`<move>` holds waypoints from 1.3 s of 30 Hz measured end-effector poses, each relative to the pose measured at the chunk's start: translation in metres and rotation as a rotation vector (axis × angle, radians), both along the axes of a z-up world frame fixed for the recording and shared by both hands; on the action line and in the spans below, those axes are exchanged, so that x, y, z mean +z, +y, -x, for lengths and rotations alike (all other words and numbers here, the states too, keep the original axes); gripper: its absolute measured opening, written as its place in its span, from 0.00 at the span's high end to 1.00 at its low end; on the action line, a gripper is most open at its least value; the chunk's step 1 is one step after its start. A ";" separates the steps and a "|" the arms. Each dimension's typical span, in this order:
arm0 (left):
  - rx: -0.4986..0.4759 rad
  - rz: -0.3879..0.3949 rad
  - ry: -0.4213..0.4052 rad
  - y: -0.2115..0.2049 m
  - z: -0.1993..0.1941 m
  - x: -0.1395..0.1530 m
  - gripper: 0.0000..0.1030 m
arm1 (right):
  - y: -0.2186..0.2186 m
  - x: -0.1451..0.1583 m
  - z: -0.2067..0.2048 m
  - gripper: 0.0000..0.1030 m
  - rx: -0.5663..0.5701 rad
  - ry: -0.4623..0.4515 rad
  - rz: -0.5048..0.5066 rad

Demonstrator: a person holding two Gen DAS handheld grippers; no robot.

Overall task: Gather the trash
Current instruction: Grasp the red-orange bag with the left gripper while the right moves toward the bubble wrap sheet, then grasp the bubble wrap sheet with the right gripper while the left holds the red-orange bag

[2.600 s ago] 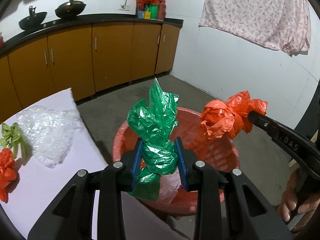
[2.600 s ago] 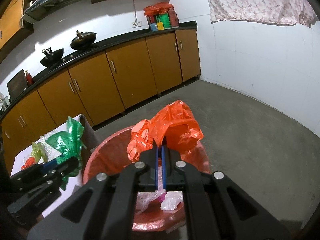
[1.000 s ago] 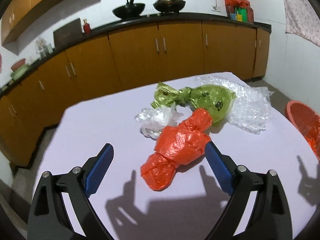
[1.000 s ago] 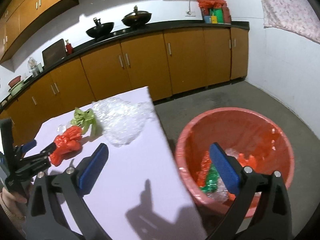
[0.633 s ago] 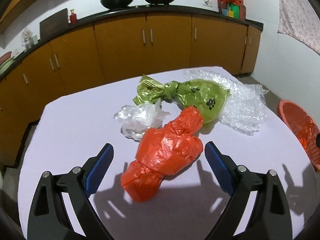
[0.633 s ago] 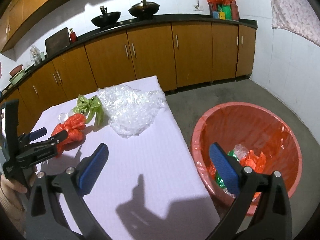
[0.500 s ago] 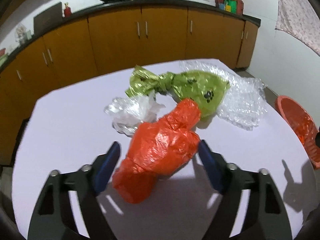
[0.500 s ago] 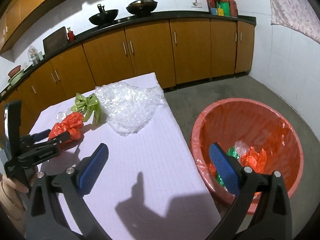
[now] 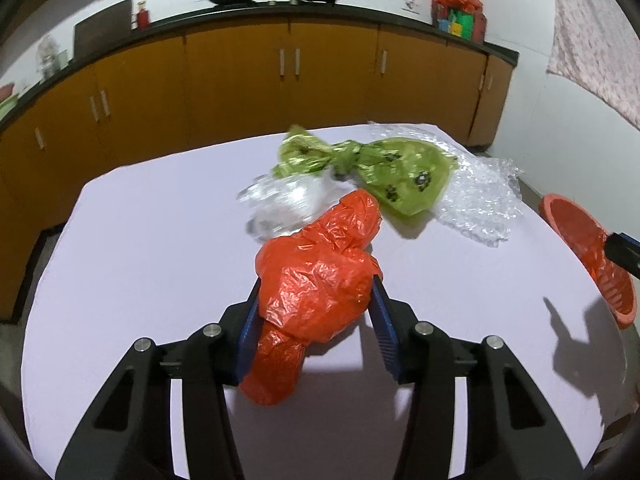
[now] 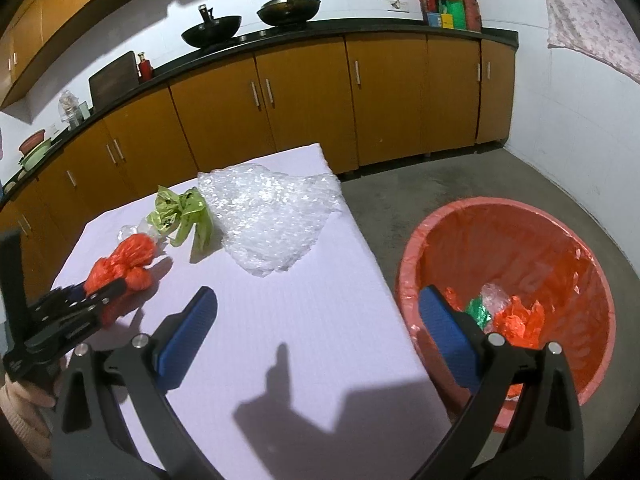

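Note:
My left gripper (image 9: 314,308) is shut on an orange plastic bag (image 9: 320,276) that lies on the white table (image 9: 140,240); it also shows in the right wrist view (image 10: 124,264). Behind it lie a clear plastic wad (image 9: 280,204), a knotted light-green bag (image 9: 392,168) and a sheet of bubble wrap (image 9: 480,204). My right gripper (image 10: 316,332) is open and empty above the table's right edge, beside the red bin (image 10: 592,276). The bin holds orange, green and clear trash (image 10: 508,316).
Orange kitchen cabinets (image 10: 300,96) with a black counter run along the back wall, with woks on top. The bin stands on the grey floor (image 10: 460,176) to the right of the table. A cloth hangs on the right wall (image 9: 592,32).
Both grippers dropped their bags into the bin and opened. My left gripper then moved to the table and closed around the orange bag; my right gripper stayed open near the bin.

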State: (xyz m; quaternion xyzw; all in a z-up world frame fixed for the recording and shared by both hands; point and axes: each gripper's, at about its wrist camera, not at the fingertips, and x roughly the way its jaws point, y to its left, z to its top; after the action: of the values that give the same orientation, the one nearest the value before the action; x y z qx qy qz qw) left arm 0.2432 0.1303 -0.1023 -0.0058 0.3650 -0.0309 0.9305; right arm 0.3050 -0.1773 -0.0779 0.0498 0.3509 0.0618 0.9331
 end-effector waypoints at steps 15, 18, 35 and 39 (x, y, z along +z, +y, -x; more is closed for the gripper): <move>0.222 0.002 -0.039 0.082 0.029 0.009 0.51 | 0.038 -0.018 -0.065 0.22 0.019 0.063 -0.025; 0.247 0.007 -0.040 0.091 0.027 0.009 0.51 | 0.038 -0.020 -0.085 0.22 -0.022 0.076 -0.053; 0.279 0.046 -0.016 0.110 0.023 0.002 0.51 | 0.056 -0.058 -0.132 0.57 -0.032 0.192 0.021; 0.278 0.050 -0.013 0.109 0.022 0.002 0.51 | 0.054 -0.058 -0.131 0.81 -0.038 0.183 0.025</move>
State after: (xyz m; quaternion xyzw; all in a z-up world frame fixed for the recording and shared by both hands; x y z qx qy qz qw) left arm 0.2209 0.2397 -0.1004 -0.0793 0.3537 0.0892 0.9277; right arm 0.4359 -0.1233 -0.1357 0.0503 0.4346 0.0351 0.8985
